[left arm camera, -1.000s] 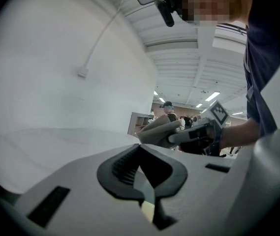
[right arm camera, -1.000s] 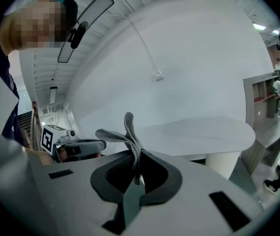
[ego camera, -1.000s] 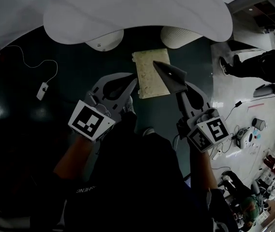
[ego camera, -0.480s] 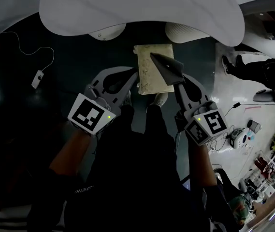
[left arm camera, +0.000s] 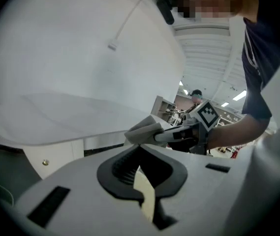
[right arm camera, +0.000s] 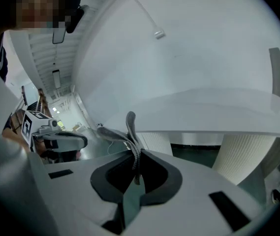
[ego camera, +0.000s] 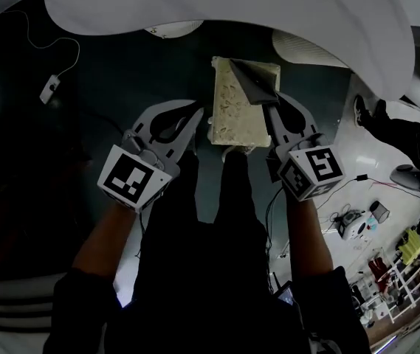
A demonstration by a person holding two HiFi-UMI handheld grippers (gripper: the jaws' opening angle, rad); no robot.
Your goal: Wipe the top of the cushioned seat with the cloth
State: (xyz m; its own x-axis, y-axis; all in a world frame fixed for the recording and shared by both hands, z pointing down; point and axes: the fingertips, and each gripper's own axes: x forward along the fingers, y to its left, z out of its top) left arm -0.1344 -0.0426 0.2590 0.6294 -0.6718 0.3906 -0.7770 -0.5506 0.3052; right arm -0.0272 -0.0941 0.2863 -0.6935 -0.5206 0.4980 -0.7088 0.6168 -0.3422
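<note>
Dark teal floor (ego camera: 121, 72) fills the head view, with the curved edge of a white table (ego camera: 232, 6) overhead and a ribbed white pedestal (ego camera: 305, 50) beneath it. A thin cable runs across the floor to a small white box (ego camera: 47, 91) at the far left. To the right the floor turns pale and is cluttered with gear.

Both bare forearms reach forward from dark short sleeves, roughly parallel, with the person's dark-trousered legs between them. Each hand carries a gripper angled inward toward the cushioned seat (ego camera: 232, 116), a cream rectangular pad lying on the floor straight ahead.

The right gripper (ego camera: 265, 102) is over the seat's right side. Its jaws are pinched tight on the grey cloth (ego camera: 252, 83), which fans out over the seat's far right corner. Whether the cloth presses on the cushion cannot be told. In the right gripper view the cloth (right arm camera: 130, 132) stands up from the closed jaws in a thin fold.

The left gripper (ego camera: 197, 116) sits just beside the seat's left edge. Its jaws are closed together on nothing, and only a cream sliver of seat (left arm camera: 147, 200) shows through the slit.

Each gripper bears a cube with black-and-white square markers, on the left (ego camera: 132, 179) and on the right (ego camera: 311, 172). These patterns are the only print to be seen.
</note>
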